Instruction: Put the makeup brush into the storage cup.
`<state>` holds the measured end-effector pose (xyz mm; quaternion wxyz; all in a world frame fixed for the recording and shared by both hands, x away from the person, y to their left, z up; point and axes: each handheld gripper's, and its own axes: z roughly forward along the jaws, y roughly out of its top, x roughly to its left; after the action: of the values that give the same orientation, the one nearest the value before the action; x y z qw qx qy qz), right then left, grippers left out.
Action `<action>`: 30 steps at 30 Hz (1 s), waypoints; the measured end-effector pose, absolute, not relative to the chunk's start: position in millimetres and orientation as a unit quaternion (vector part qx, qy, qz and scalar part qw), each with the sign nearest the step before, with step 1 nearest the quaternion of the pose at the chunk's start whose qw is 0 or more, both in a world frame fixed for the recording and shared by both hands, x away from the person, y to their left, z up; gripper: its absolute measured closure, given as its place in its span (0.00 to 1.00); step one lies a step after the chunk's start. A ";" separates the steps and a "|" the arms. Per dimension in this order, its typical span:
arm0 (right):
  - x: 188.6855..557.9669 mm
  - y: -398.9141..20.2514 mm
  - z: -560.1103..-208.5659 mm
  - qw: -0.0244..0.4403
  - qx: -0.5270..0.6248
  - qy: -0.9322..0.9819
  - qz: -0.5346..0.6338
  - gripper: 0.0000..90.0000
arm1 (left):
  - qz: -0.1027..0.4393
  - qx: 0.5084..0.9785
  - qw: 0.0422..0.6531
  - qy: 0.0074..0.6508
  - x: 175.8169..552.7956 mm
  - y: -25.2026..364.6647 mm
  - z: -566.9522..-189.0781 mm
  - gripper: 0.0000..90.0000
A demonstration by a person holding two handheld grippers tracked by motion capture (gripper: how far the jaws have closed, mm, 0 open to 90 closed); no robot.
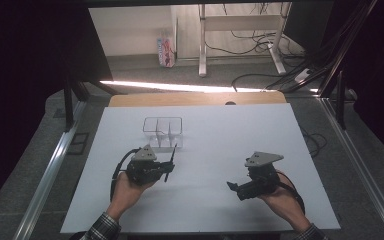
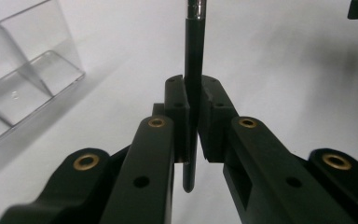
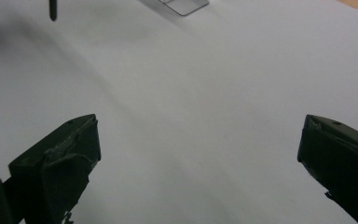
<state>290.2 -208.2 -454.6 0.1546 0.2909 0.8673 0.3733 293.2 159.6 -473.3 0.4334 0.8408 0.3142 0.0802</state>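
Pen: slim black pen with a metal tip [image 2: 194, 70], clamped between the jaws of the left gripper [image 2: 194, 119]; stands roughly upright in the left gripper view, both ends sticking out past the pads; in the high view [image 1: 170, 162] it shows just right of the gripper body, near edge of the organiser close behind it.
Left gripper: [image 1: 166, 165] held in the left hand [image 1: 130, 192], left of bench centre, jaws pressed together on the pen.
Right gripper: [image 1: 231, 186] held in the right hand [image 1: 280, 197], near right part of the bench, well apart from the left one; jaws wide apart in the right gripper view [image 3: 198, 154], nothing between them, bare white surface beneath.
Organiser: clear plastic box with compartments [image 1: 163, 131], on the bench beyond the left gripper; its dividers show at left in the left gripper view [image 2: 28, 79].
Bench: white sheet over a wooden top [image 1: 220, 135].
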 end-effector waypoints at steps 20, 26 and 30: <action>284.0 -255.6 -464.6 0.181 0.348 0.846 0.360 0.00 | 0.094 0.828 0.435 0.342 301.2 172.2 -468.5 0.93; 278.9 -264.2 -467.2 0.181 0.359 0.843 0.357 0.00 | 0.103 0.823 0.436 0.348 307.1 173.5 -465.3 0.93; 275.2 -268.4 -469.1 0.181 0.363 0.842 0.355 0.00 | 0.106 0.816 0.442 0.356 311.9 177.5 -463.5 0.93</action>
<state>275.2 -268.4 -469.1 0.1807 0.3633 0.8421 0.3553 311.9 177.5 -463.5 0.4423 0.8162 0.3563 0.1061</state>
